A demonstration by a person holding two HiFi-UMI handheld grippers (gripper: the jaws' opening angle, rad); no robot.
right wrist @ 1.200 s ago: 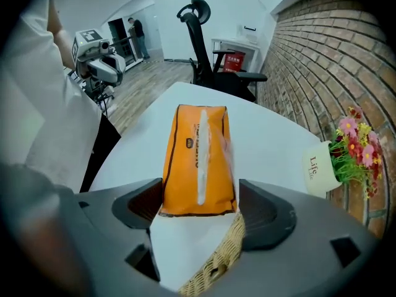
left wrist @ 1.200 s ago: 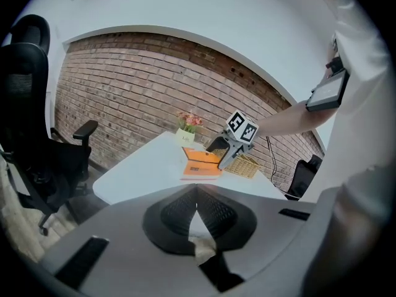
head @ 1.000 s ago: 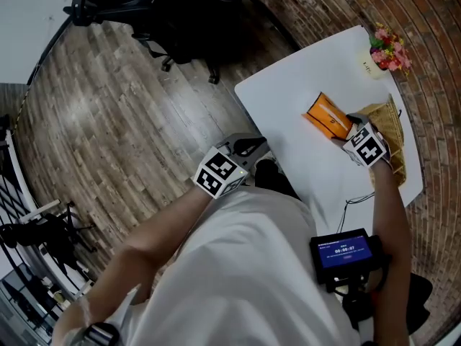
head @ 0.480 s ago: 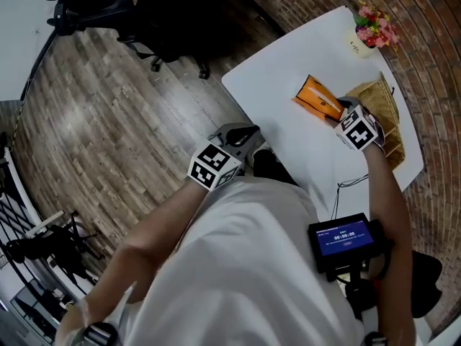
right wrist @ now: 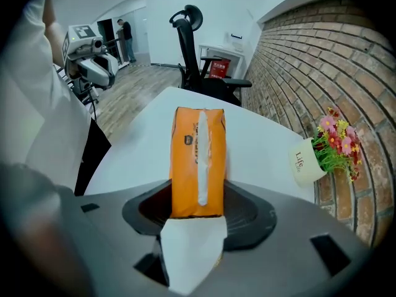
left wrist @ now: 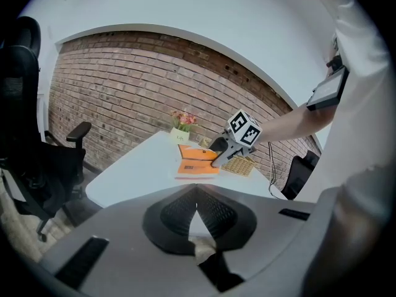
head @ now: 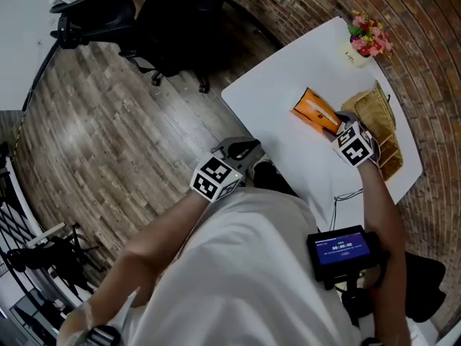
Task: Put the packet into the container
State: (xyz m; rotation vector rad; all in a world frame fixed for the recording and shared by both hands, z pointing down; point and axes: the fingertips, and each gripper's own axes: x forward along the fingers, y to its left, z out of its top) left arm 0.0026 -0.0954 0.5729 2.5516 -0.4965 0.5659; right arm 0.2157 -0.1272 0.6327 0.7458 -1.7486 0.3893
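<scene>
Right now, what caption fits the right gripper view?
Right gripper, jaws just closing, clasps the orange packet on the white table; flower pot alongside.

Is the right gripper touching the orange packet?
Touching. Right gripper view: the right gripper, jaws just closing, presses both sides of the orange packet near its end.

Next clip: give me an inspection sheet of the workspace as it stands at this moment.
Surface: white table, mostly bare.
Job's things: orange packet lies flat on the table beside the woven container, not in it.
Clutter: flower pot at the table's far corner.
Grippers: right gripper points steeply down, jaws just been closing, pads on the orange packet's near end; left gripper shut, empty, held off the table's edge.
Cables: thin cable across the table's near edge.
Surroundings: brick wall, wood floor, black office chair.
</scene>
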